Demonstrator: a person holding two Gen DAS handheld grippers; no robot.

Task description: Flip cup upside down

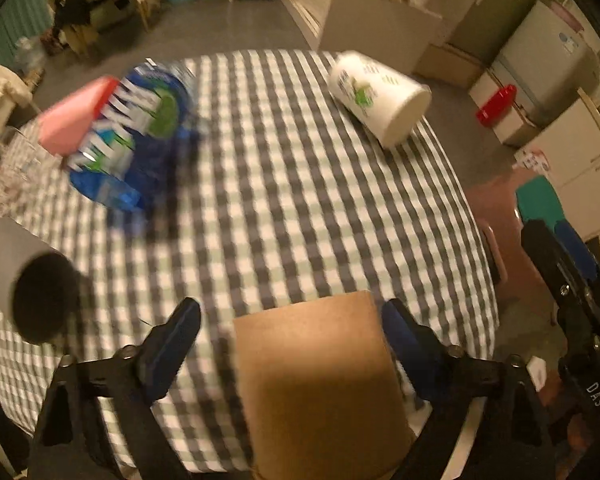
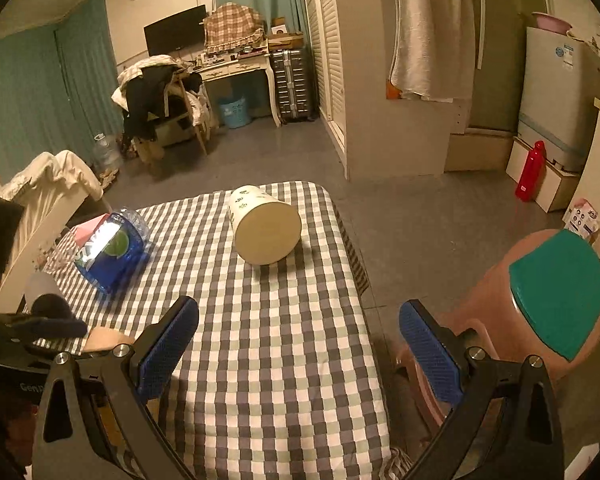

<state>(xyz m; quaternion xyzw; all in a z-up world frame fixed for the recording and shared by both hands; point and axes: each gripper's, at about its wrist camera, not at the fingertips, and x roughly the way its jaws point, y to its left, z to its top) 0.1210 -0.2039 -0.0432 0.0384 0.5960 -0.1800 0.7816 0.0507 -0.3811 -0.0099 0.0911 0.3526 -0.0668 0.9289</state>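
Note:
A brown paper cup (image 1: 320,384) stands between the fingers of my left gripper (image 1: 290,326) at the table's near edge, narrow flat end up. The jaws are wide open; the right finger is close beside the cup, the left finger apart from it. A sliver of the cup shows in the right wrist view (image 2: 106,338). A white cup with green print (image 1: 378,96) lies on its side at the far right of the checked tablecloth (image 1: 292,208), also in the right wrist view (image 2: 264,228). My right gripper (image 2: 300,334) is open and empty over the table's right edge.
A blue bottle (image 1: 136,132) lies on the left beside a pink box (image 1: 74,116). A grey tube with a dark opening (image 1: 24,280) lies at the near left. A brown stool with a teal seat (image 2: 556,296) stands right of the table.

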